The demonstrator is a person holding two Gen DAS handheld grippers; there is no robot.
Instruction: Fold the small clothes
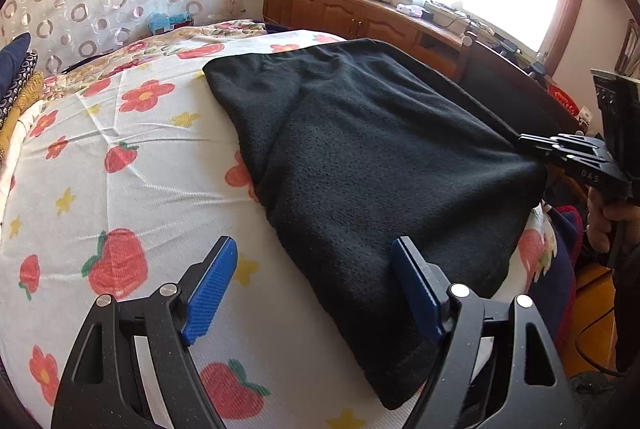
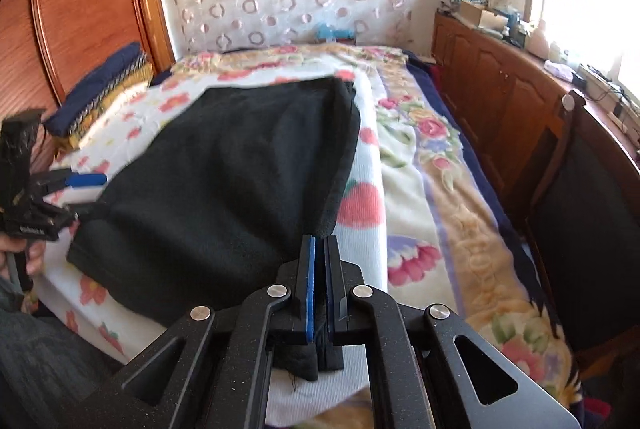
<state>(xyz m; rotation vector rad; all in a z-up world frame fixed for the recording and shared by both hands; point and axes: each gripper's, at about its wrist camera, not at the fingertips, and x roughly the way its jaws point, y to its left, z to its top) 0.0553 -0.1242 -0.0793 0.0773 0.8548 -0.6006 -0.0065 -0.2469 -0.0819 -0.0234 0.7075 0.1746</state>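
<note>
Right wrist: one black garment (image 2: pixel 224 165), two tools (image 2: pixel 318 253) (image 2: pixel 86 193).

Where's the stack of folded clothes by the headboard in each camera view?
Left wrist view: stack of folded clothes sits at the far left edge, partly cut off.
Right wrist view: the stack lies at left of centre, against the wooden headboard.
Shared landmark: the black garment spread on the bed.
</note>
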